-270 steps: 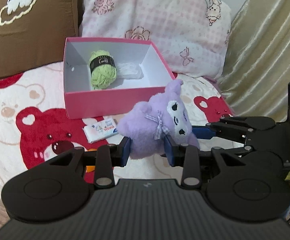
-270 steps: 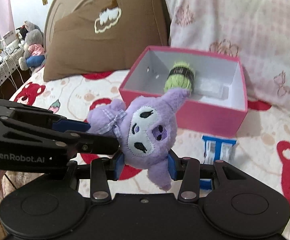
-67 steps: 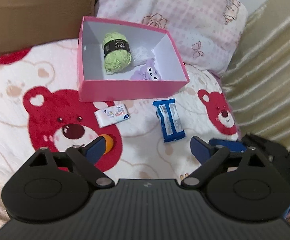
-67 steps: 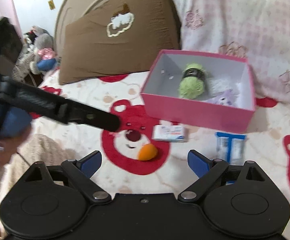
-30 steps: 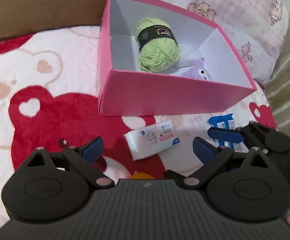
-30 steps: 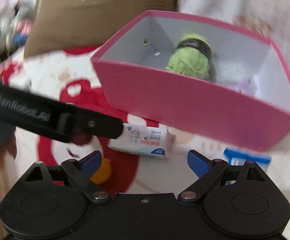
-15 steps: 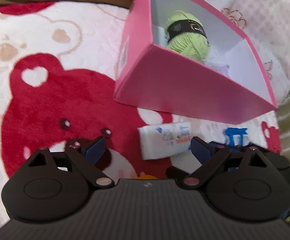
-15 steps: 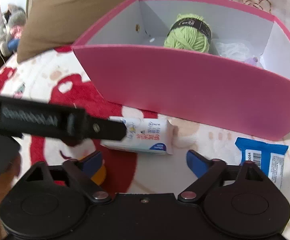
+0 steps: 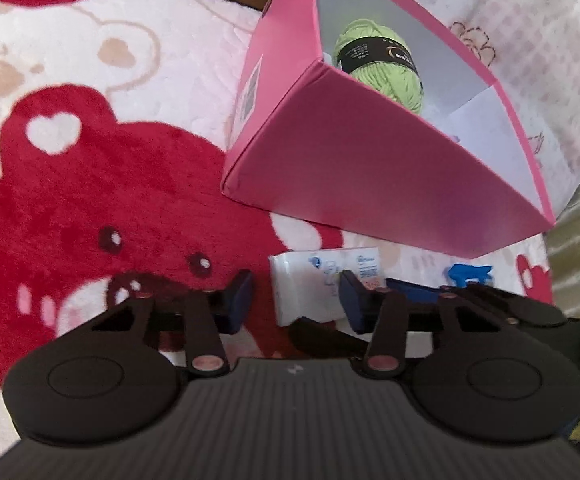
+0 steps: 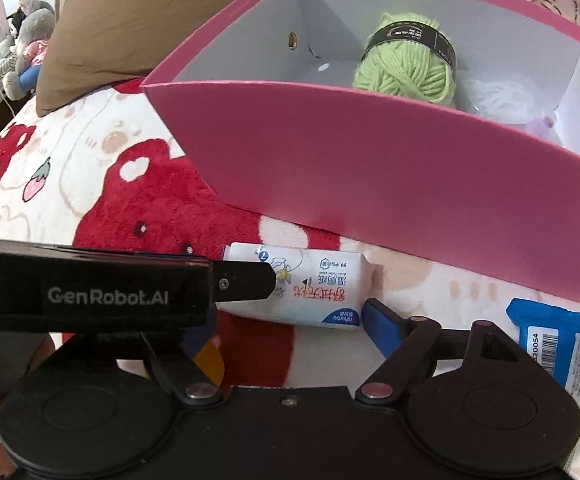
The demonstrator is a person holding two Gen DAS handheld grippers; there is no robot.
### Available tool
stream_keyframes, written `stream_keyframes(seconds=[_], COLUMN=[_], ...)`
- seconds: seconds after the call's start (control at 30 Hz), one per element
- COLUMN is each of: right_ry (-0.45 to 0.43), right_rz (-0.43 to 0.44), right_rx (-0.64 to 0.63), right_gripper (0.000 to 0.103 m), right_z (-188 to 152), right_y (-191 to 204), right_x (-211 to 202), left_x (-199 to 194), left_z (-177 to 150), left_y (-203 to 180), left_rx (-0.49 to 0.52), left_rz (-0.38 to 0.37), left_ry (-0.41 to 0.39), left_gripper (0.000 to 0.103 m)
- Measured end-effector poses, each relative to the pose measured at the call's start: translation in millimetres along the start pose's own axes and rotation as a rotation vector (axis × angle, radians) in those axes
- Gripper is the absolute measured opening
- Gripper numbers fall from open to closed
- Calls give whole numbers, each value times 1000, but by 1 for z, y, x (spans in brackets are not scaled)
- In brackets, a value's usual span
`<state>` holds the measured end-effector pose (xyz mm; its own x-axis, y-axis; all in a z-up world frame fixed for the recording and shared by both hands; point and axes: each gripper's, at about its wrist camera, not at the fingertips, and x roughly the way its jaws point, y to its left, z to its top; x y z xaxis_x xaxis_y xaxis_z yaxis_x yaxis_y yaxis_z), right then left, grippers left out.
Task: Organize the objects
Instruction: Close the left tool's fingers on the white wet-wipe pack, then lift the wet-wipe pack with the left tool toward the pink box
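Bed blanket (image 9: pixel 102 184) with red bears carries pink box (image 9: pixel 370 168); tissue pack (image 10: pixel 310 284) lies just before it. Left gripper (image 9: pixel 296 300) jaws, just closing, narrowly flank the pack's end, contact unclear; right gripper (image 10: pixel 286 332) wide, empty

Both wrist views low, close, facing pink box (image 9: pixel 370 168).

My box (image 10: pixel 390 184) is pink outside, grey-white inside; the yarn (image 10: pixel 406 68) is lime green with a black band; the blanket (image 9: pixel 90 184) shows red bears on cream.
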<state>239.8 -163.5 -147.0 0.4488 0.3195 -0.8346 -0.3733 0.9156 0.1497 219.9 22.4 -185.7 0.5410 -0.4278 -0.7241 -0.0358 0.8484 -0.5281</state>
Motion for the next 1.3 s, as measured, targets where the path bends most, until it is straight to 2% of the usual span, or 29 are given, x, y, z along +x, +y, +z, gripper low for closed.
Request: stream_keyframes(seconds=[0.03, 0.07, 0.3, 0.43, 0.57, 0.63, 1.3], right_ry=[3, 7, 11, 2, -28, -29, -35], right_rz=[-1, 1, -10, -8, 2, 8, -25], right_rx=[6, 12, 10, 11, 27, 36, 18], right_gripper=[84, 84, 89, 89, 84, 83, 83], right_z=[1, 2, 0, -2, -3, -3, -4], right_y=[1, 0, 3, 2, 1, -1, 2], right_x=[2, 4, 15, 16, 9, 7, -5], left_x=[1, 2, 6, 6, 8, 9, 0], left_z=[0, 0, 0, -2, -1, 0, -5], left_y=[2, 5, 13, 13, 9, 11, 0], left_rx=[-19, -43, -84, -67, -30, -49, -16], left_rz=[-10, -8, -26, -21, -29, -42, -97], left_ry=[6, 7, 6, -1, 13, 25, 31], left_gripper=[30, 28, 26, 26, 27, 27, 33])
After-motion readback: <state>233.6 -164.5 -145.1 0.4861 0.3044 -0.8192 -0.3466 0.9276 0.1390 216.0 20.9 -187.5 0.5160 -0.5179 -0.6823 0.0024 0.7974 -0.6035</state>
